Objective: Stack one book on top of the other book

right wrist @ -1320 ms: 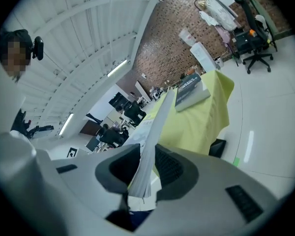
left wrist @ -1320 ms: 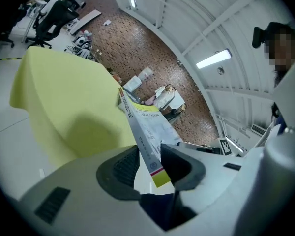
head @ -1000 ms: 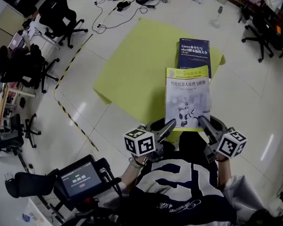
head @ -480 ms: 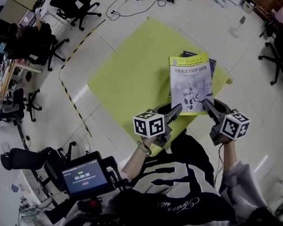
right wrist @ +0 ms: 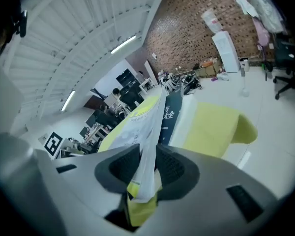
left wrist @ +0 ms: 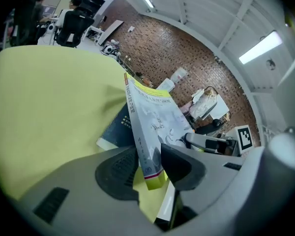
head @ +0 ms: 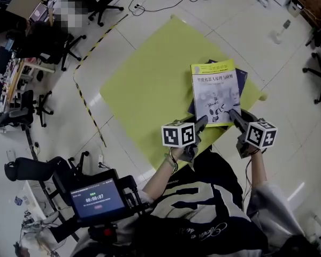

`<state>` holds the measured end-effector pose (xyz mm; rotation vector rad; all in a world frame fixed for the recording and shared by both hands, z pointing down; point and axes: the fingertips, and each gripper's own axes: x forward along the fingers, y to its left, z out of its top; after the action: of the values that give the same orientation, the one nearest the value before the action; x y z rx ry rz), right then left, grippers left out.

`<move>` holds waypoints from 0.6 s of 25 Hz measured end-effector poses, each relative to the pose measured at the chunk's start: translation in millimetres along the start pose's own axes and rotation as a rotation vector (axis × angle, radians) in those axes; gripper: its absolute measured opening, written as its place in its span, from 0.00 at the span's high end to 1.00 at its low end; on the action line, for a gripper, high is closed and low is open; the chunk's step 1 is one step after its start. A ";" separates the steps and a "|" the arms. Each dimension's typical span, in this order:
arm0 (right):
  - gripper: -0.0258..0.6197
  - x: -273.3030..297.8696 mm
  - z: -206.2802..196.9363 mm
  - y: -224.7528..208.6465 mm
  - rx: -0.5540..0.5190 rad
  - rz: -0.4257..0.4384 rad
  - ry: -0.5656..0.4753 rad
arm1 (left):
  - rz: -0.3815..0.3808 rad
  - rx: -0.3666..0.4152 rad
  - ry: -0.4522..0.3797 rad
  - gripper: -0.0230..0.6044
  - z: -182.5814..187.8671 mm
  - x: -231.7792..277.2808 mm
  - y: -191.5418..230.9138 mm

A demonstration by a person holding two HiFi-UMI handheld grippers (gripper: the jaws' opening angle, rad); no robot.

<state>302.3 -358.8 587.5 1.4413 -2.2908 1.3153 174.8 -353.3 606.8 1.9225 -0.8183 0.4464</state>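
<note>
Head view is showing a person leaning over a lime-green cloth (head: 150, 74) spread on the floor, and the white-and-yellow paperback book with a robot on its cover (head: 214, 92) is sitting almost squarely over the dark navy book (head: 241, 78), so only the navy one's right edge and a bit of its near left side are peeking out. The left gripper (head: 202, 121) is clamping the paperback's near left corner and the right gripper (head: 232, 114) is pinching the near right corner, both sets of pads pressing on the covers. I'm guessing two grips are being used so the floppy thing isn't sagging or twisting while it's getting lined up. Can't tell if its far edge is resting on the navy book yet. The cover title is looking like Chinese characters, too small for me to read, same with the white characters on the navy book in the right gripper view
</note>
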 end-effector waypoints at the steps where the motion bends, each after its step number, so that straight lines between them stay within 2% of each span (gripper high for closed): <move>1: 0.81 1.3 -1.3 -3.1 0.018 -0.005 -0.004 | -0.002 -0.017 -0.005 0.74 0.4 -0.3 0.7; 5: 0.74 -0.4 -5.8 -18.9 0.000 -0.098 0.002 | 0.016 -0.026 -0.011 0.74 2.5 -0.9 -2.7; 10: 0.73 -15.4 -15.2 -19.2 -0.033 -0.139 -0.014 | 0.119 0.006 -0.021 0.74 -15.1 -20.7 8.7; 15: 0.73 -39.5 -35.5 -11.1 -0.033 -0.190 -0.080 | 0.077 -0.030 -0.033 0.74 -47.0 -49.6 11.6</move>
<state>320.9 -308.5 595.4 1.6806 -2.1478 1.1809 133.2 -297.9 605.9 1.8799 -0.9177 0.4471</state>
